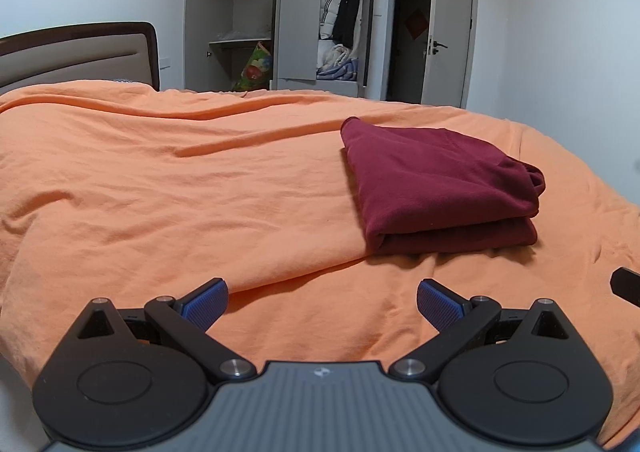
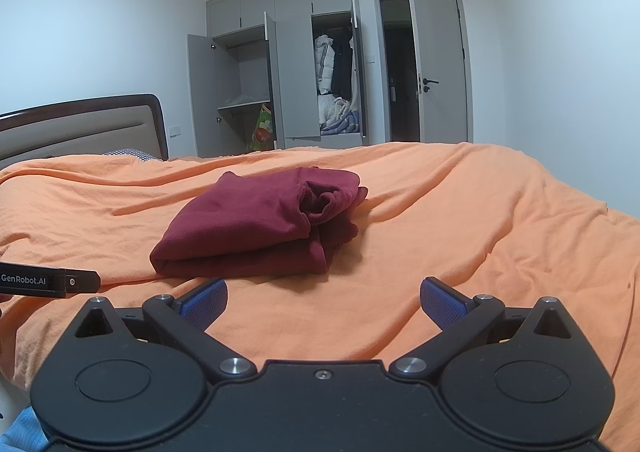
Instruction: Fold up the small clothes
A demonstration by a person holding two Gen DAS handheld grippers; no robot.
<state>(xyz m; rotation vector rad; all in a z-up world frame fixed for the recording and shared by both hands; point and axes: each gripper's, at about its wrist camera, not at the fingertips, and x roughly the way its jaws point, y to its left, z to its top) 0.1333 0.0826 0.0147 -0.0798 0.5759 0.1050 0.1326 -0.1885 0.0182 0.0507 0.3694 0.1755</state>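
left wrist: left gripper (image 1: 322,306) spread wide, empty, low over orange bedsheet (image 1: 160,191); folded maroon garment (image 1: 438,187) ahead right, neat fold edge facing. right wrist: right gripper (image 2: 323,304) likewise apart, empty; same garment dead ahead, bunched open end visible, plus "genrobot.ai" lettering at left edge.

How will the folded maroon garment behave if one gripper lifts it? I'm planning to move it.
The maroon garment looks like soft knit, so it would probably droop. Its loose stacked layers would likely unfold. Pushed across the wrinkled orange sheet, it may bunch.
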